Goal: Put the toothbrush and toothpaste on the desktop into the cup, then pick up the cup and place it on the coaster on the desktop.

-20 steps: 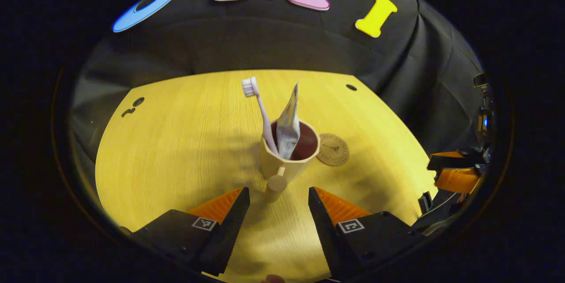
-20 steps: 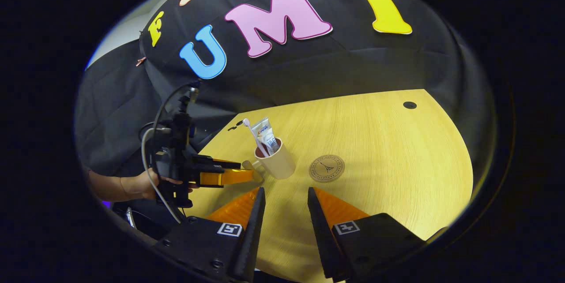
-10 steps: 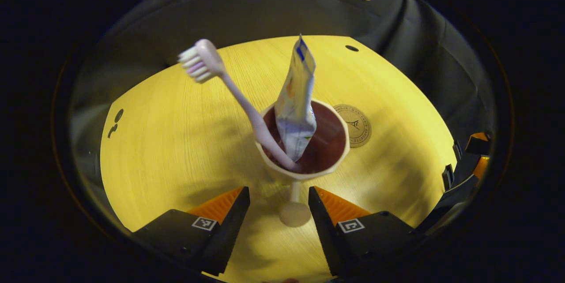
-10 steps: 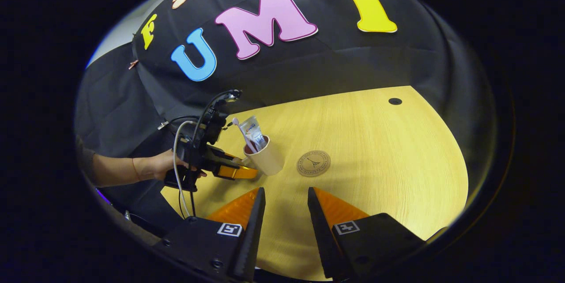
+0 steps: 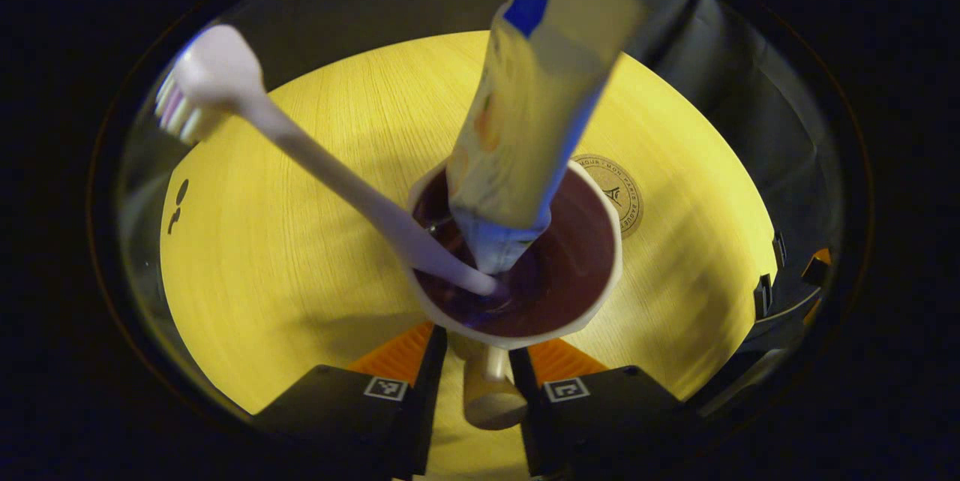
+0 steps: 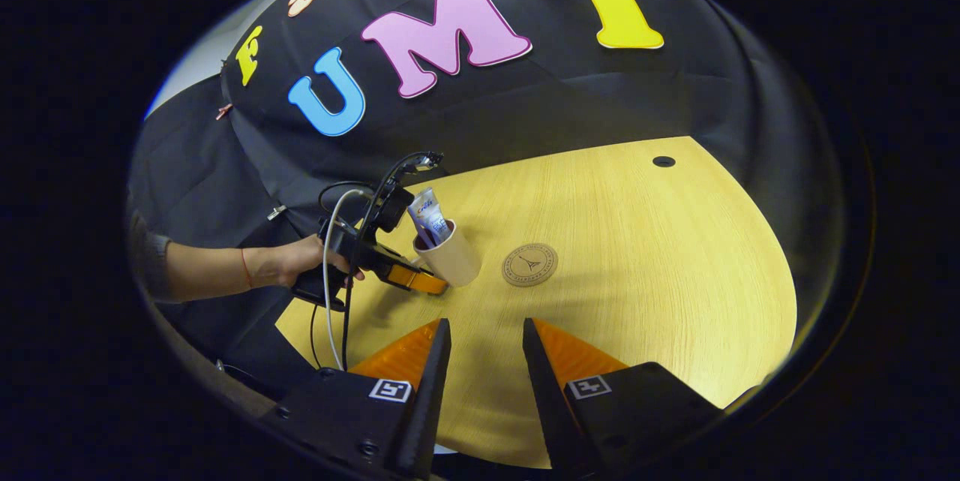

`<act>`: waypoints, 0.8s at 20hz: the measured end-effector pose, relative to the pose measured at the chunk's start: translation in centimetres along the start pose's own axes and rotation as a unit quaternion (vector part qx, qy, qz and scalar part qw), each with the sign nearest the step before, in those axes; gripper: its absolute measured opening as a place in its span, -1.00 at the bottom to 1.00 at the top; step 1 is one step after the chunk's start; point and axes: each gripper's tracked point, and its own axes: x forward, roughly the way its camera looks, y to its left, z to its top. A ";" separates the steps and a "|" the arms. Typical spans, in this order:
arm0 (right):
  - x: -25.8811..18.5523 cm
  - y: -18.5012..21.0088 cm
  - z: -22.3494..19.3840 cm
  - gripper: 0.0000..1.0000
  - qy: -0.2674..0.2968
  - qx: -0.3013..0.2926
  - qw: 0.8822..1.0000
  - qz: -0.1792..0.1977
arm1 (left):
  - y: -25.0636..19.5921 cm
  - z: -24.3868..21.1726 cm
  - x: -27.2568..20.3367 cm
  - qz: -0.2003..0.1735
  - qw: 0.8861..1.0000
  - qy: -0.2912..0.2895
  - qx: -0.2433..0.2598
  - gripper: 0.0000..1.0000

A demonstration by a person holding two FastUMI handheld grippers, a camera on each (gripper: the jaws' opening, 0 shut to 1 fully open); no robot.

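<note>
Left tool (image 5: 480, 361) has both fingers closed on the cup's handle (image 5: 491, 395), low at the near side. Cup (image 5: 517, 263) w/ toothbrush (image 5: 315, 158) and toothpaste (image 5: 525, 113) leaning inside: stiff, light, prob top-heavy, so lift level by the handle. Coaster (image 5: 619, 192) sits just beyond the cup on the table (image 5: 300, 278); short hop, bare wood round it, edges well off. Right tool (image 6: 484, 361) hangs open, holding nothing.

Coaster (image 5: 616, 194) rim has ring lettering, partly legible: "MON PARIS", around a small tower emblem. Toothpaste (image 6: 430, 215) print too small to read. Claw tags: square coded markers, no text.
</note>
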 end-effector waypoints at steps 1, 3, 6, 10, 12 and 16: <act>0.0 0.0 -0.1 0.20 0.001 0.001 1.000 0.001 | 0.0 -0.1 0.1 0.004 1.000 0.002 0.002 -0.31; -0.1 0.0 -0.6 0.20 0.006 0.006 1.000 0.001 | 0.1 0.0 -0.1 0.007 1.000 0.001 0.001 -0.33; -0.2 -0.2 -1.0 0.20 0.010 0.003 1.000 0.000 | -0.1 0.0 0.1 0.011 1.000 -0.006 -0.009 -0.24; -0.3 -0.3 -0.9 0.20 0.008 0.002 1.000 0.001 | -0.4 -0.1 0.0 0.029 0.999 -0.028 0.002 -0.35; -0.2 -0.3 -0.9 0.20 0.009 0.000 1.000 0.001 | -0.5 0.2 -1.1 0.027 0.999 -0.038 0.003 -0.36; -0.3 -0.4 -0.9 0.11 0.008 0.001 1.000 0.002 | -1.2 0.8 -1.9 0.027 0.998 -0.050 0.006 -0.36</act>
